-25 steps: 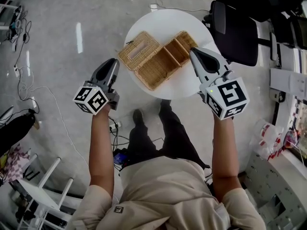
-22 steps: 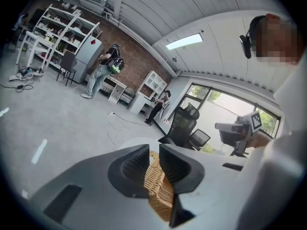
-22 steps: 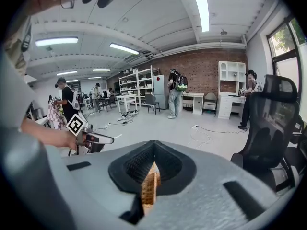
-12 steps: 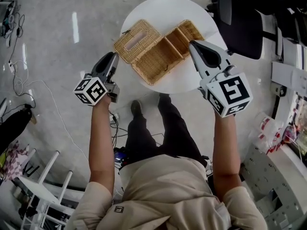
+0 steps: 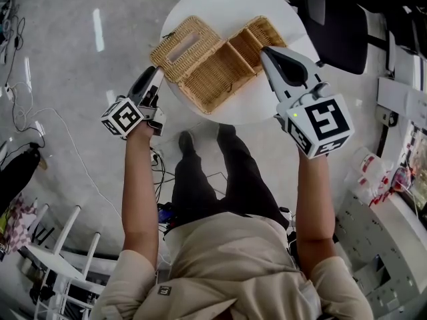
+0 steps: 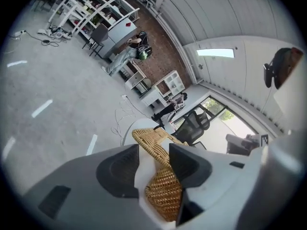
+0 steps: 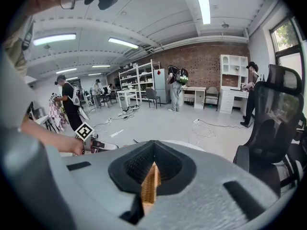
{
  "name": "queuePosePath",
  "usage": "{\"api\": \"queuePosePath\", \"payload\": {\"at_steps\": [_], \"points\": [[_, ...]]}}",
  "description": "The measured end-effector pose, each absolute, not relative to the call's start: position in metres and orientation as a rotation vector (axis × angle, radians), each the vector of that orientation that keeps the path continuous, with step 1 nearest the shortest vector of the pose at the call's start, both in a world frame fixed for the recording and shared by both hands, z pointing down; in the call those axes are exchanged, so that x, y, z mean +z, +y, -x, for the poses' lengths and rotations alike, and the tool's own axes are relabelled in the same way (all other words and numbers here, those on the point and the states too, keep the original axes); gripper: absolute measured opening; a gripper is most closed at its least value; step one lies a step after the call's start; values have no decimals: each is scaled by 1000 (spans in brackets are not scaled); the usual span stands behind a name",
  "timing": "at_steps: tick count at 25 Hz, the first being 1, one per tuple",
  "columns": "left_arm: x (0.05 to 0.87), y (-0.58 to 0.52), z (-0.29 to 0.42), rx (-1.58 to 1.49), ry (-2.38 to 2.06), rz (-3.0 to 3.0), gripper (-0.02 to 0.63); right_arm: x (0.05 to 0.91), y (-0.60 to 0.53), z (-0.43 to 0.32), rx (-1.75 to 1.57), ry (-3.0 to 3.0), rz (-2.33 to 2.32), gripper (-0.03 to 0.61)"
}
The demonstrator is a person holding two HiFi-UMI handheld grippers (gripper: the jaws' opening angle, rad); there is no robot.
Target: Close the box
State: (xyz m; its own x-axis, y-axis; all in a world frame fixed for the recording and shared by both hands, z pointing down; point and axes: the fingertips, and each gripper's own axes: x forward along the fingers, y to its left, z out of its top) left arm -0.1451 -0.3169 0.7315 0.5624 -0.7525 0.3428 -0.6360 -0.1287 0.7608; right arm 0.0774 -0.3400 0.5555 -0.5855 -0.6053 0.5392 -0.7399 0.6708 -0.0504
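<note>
site: round white table (image 5: 261,107), with the wicker box (image 5: 217,77) lying open across it. its slotted lid (image 5: 185,45) is flat at the 10 o'clock side and reaches the table rim. the middle tray sits at centre and a smaller section at 2 o'clock. closing has not begun.

left gripper (image 5: 155,79): enters from 8 o'clock at the lid's outer edge. the left gripper view shows its jaws opening, with the wicker rim (image 6: 162,188) standing between them. the rim lies against one pad, with bare table showing beside the other. judged released, not gripping.

right gripper (image 5: 266,51): clenched on the box wall at the 2 o'clock end. only a thin edge-on strip of weave (image 7: 150,185) fills the slit between its jaws.

hazards, as judgements:
- the lid is unsecured. if the left gripper closes on too shallow a bite, the weave could slip out mid-swing and the lid would fall back open.
- a lift from the rim-side edge could drag the whole box toward 9 o'clock and off the table, should the right grip give way.
- the right jaws sit where a folding panel may have to pass, so the lid could come down on them.
- hard clamping may crush or splay the woven rim.
</note>
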Motion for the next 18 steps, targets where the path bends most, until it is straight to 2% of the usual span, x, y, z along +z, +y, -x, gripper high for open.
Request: {"api": "queuePosePath", "payload": {"at_steps": [9, 18], "points": [[737, -320, 137, -212, -1078, -1797, 169, 566, -338, -79, 386, -2387, -1054, -6], [729, -321, 142, -222, -1109, -1802, 118, 568, -337, -85, 387, -2372, -1073, -6]]}}
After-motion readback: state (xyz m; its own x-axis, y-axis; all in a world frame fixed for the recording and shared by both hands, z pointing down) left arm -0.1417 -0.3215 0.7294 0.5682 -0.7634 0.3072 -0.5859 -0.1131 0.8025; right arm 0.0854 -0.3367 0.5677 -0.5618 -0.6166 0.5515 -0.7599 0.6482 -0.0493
